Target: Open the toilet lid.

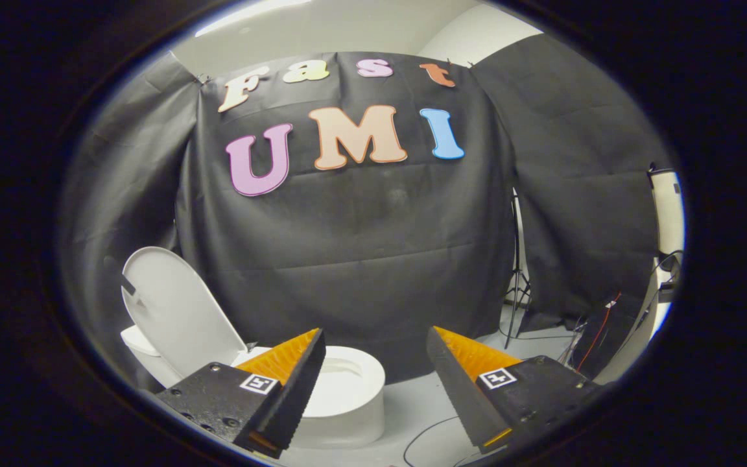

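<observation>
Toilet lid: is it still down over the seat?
No, the toilet lid stands raised behind the bowl, and the open tongs hold nothing, with the toilet beyond the left finger.

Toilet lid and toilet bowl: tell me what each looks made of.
Toilet lid: probably moulded plastic, smooth white with a soft sheen; it looks thin and stands raised. Toilet bowl: thick-walled, smooth white, either glazed ceramic or plastic; the look leaves it open. The gripper hangs open, its fingers apart and holding nothing, the bowl just beyond them.
</observation>
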Demonstrator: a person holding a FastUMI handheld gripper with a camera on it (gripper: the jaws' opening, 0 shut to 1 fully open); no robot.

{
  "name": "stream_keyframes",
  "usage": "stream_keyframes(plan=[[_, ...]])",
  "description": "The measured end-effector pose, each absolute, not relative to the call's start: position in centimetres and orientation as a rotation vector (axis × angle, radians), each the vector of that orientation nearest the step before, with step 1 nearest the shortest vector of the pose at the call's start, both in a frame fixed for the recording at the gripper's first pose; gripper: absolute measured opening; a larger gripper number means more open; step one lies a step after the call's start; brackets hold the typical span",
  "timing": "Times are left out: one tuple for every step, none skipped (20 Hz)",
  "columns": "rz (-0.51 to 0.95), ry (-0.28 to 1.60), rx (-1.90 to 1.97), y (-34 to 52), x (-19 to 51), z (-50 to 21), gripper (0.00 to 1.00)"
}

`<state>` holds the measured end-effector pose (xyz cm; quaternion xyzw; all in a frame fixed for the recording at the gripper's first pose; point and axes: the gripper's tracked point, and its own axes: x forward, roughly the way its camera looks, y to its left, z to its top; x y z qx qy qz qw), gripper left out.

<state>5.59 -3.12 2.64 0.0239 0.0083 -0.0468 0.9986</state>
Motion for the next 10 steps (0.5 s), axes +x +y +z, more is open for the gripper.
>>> stream_keyframes(plan=[[-0.093, 0.017, 0.048, -3.1, 5.59, 2.61, 0.97], [-0.092, 0.019, 0.049, -3.04, 5.54, 2.59, 0.97], [-0.093, 0.021, 0.051, -3.07, 5.63, 2.48, 0.97], [-0.094, 0.024, 0.055, -3.16, 5.67, 2.48, 0.97], [-0.093, 0.027, 0.057, -3.27, 5.71, 2.34, 0.97], [-0.093, 0.029, 0.059, -3.34, 5.73, 2.34, 0.97], [-0.093, 0.031, 0.061, -3.49, 5.73, 2.31, 0.97], [-0.094, 0.036, 0.06, -3.53, 5.81, 2.29, 0.97], [-0.094, 0.04, 0.057, -3.68, 5.91, 2.2, 0.97], [-0.092, 0.04, 0.054, -3.7, 5.97, 2.24, 0.97]])
